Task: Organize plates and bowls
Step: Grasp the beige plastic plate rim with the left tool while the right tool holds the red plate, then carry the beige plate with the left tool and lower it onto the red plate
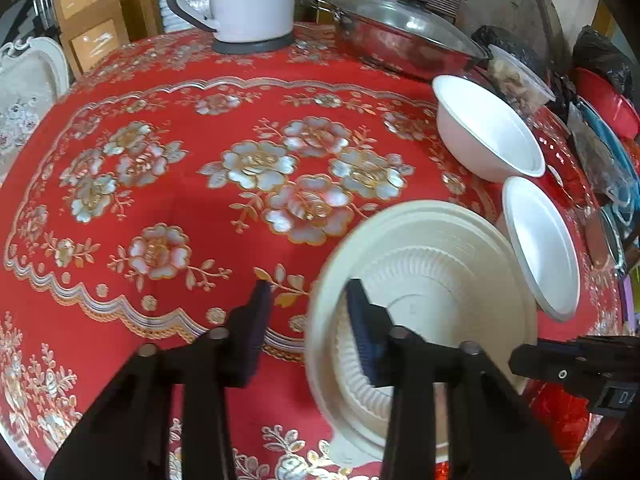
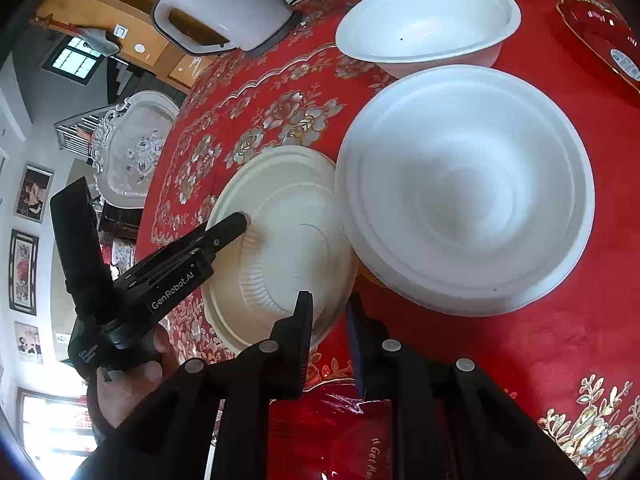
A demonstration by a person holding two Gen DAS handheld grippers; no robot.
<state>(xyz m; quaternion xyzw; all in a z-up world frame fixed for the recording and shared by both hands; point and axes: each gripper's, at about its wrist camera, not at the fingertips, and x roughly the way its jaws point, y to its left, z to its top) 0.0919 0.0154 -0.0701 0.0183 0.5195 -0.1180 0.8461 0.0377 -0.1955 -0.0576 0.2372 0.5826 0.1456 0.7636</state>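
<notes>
A cream ribbed plate (image 1: 432,272) sits low right on the red flowered tablecloth (image 1: 192,208), its near rim blurred. My left gripper (image 1: 310,312) is open and straddles that rim, one finger over the cloth and the other inside the plate. In the right wrist view my right gripper (image 2: 330,320) is shut on the near rim of the cream plate (image 2: 288,248), and a left finger (image 2: 232,226) rests at its far rim. A shallow white bowl (image 2: 468,192) touches the plate's right side. A deeper white bowl (image 2: 428,20) stands behind it.
A white kettle (image 1: 252,0) and a steel pan with a glass lid (image 1: 400,28) stand at the table's back. A clear food tub (image 1: 516,76), dark bags and a red plate (image 2: 600,36) crowd the right edge. A red packet (image 2: 360,440) lies under my right gripper.
</notes>
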